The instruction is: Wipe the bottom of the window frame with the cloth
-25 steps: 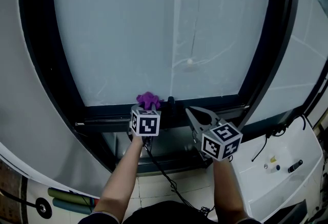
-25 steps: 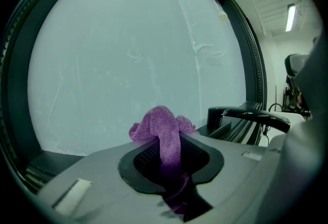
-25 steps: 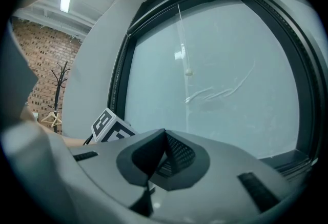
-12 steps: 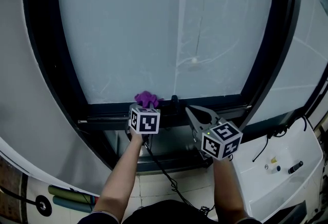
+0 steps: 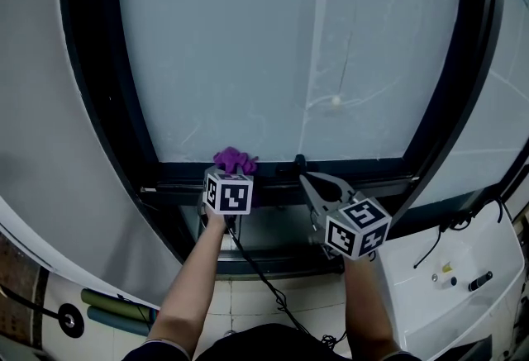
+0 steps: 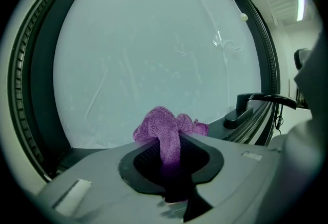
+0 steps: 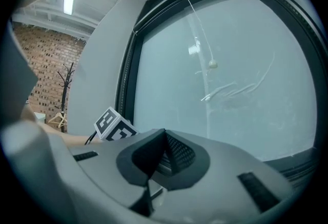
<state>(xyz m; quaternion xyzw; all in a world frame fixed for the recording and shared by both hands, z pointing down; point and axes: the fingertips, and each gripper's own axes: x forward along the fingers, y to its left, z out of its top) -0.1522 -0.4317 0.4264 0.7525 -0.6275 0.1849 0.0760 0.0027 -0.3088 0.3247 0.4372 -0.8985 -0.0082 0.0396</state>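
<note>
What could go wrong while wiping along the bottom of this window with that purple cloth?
The left gripper is shut on only a narrow fold of the purple cloth. Most of the cloth bunches beyond the jaws, so dragging it along the bottom frame might tug it loose. A black handle sits on the frame just right of the cloth. Wiping that way could snag the cloth or bump the gripper.
</note>
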